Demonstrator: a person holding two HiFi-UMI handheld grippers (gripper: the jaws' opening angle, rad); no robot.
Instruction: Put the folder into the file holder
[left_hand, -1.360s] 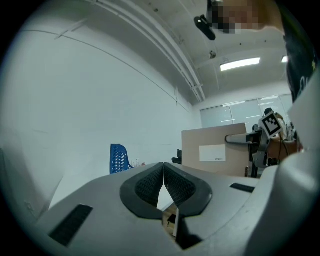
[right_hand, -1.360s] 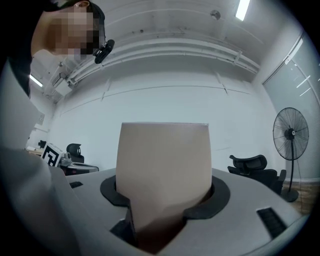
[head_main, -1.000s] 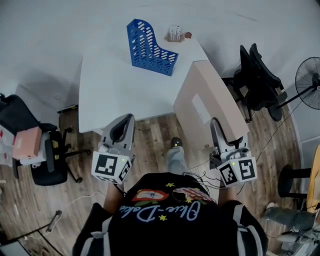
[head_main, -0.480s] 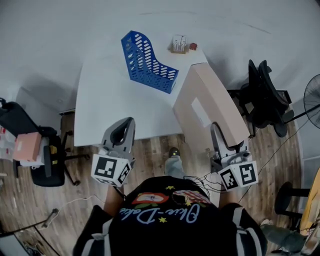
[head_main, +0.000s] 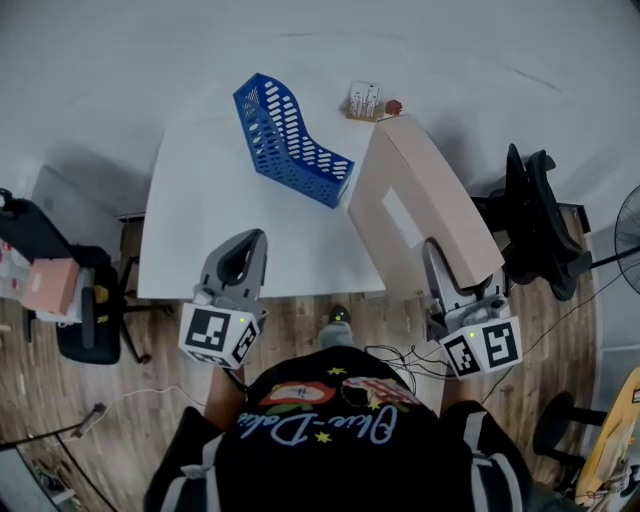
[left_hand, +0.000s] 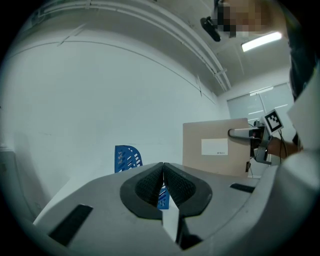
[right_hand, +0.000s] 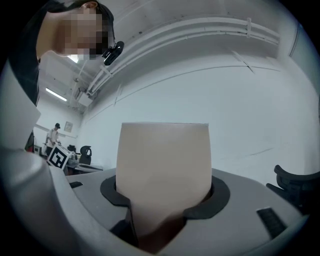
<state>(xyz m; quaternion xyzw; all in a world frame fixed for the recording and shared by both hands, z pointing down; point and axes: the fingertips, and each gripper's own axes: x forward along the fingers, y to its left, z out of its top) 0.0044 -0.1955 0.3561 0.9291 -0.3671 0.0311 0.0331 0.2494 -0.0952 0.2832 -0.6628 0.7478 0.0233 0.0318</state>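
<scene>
The right gripper has its jaws spread wide and clamped on the near end of the folder. In the right gripper view the tan folder fills the whole gap between the jaws of that gripper, with a pad against each face.

Seen from the head view, the folder stands on edge and runs from the gripper toward 11 o'clock, along the right side of the white table. Whether it touches the table cannot be told.

The left gripper is at 9 o'clock from the right one, over the table's near edge. Its jaws are closed together with nothing between them, as the left gripper view shows.

The blue file holder stands on the table at 12 o'clock from the left gripper, its near end just beside the folder at about 10 o'clock from the folder's middle. A small box sits at the table's far edge, at 1 o'clock from the holder.

A black chair stands at 3 o'clock from the folder, on the wood floor.
</scene>
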